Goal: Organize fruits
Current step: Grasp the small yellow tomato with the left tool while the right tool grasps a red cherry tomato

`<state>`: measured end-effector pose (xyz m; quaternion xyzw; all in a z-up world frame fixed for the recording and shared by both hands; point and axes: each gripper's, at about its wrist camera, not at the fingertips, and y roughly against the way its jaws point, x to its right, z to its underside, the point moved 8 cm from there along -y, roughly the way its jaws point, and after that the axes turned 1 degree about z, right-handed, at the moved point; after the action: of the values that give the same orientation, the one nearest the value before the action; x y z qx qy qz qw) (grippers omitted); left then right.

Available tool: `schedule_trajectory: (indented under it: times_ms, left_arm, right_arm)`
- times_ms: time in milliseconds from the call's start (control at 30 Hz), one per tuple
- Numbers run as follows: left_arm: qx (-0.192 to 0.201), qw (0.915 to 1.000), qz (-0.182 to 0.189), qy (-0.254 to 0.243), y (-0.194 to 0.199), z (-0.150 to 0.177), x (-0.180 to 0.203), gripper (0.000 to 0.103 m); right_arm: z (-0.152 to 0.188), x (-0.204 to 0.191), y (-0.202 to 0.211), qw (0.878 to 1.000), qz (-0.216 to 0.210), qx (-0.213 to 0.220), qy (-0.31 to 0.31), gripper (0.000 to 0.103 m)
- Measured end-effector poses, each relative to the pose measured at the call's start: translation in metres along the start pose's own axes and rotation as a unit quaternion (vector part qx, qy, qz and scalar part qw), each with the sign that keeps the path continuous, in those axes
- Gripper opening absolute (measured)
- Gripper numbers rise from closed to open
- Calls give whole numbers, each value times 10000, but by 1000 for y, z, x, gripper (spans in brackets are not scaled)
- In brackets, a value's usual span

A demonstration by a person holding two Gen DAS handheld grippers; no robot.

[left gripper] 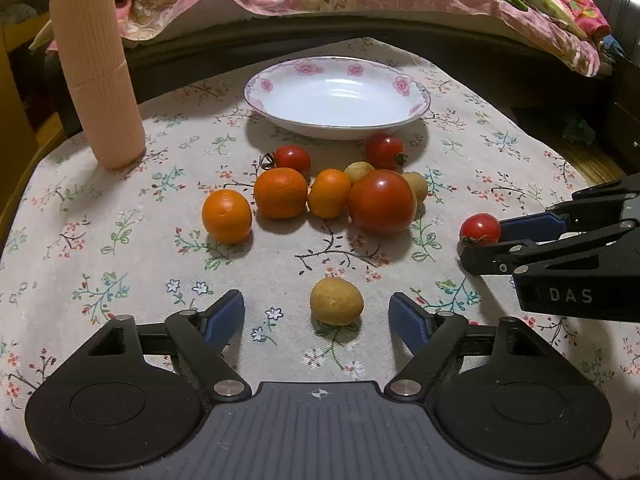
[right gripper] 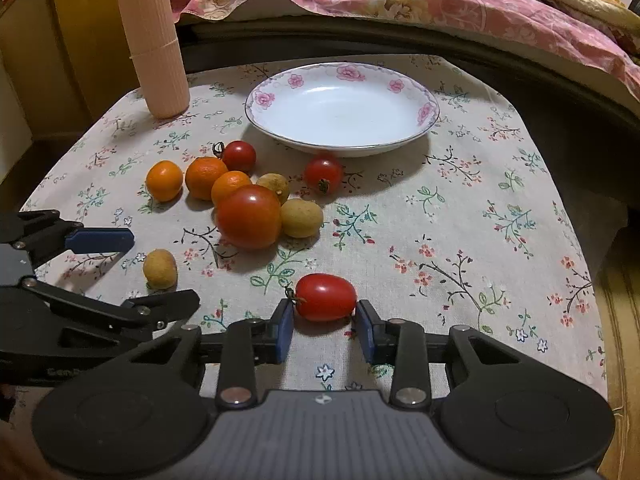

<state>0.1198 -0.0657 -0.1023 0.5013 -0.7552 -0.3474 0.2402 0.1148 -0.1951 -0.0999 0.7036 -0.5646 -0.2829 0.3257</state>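
right tongs [right gripper: 325,330]: pads flanking the small oval tomato [right gripper: 326,297] on the tabletop [right gripper: 460,240], about touching; can't tell if gripped yet
tomato axis: lies across the gap
left tongs [left gripper: 316,316]: wide open, longan [left gripper: 337,301] between tips
plate [right gripper: 430,110]: empty, straight ahead past the fruit pile

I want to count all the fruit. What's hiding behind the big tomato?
Behind the big tomato sit two small yellow-brown fruits, both partly covered by it. Anything smaller tucked behind it cannot be seen.
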Motion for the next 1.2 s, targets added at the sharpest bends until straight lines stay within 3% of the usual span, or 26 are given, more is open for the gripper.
schedule_trajectory:
  times_ms: [133, 267, 433, 667, 733, 967, 1100, 1167, 1200]
  left_arm:
    - [90, 9999, 50, -115, 1, 0, 3, 78]
    - [161, 9995, 166, -197, 2, -3, 6, 56]
    - [216, 9990, 200, -324, 1, -4, 11, 51]
    - [295, 9984, 243, -422, 1, -2, 12, 52]
    - [323, 9983, 257, -420, 1, -2, 11, 54]
    - [278, 9973, 394, -561, -2, 1, 18, 82]
    - [254, 9973, 424, -549, -2, 0, 17, 81]
    - [245, 9975, 414, -509, -1, 0, 15, 72]
    - [245, 9976, 426, -485, 0, 0, 14, 70]
  right_arm:
    - [0, 0, 0, 10000, -10, 14, -12, 36]
    - [0, 2, 1, 9999, -87, 45, -48, 36]
    - [2, 2, 2, 9998, -130, 153, 68, 36]
    - [-2, 2, 0, 9995, -181, 259, 76, 37]
    - [-2, 2, 0, 9994, -220, 275, 71, 42]
    - [-6, 4, -5, 9995, -148, 293, 14, 50]
    - [-9, 5, -6, 9993, -172, 318, -28, 50]
    - [-9, 5, -7, 9994, -155, 296, -27, 48]
    - [-9, 6, -7, 9995, -114, 284, -29, 42]
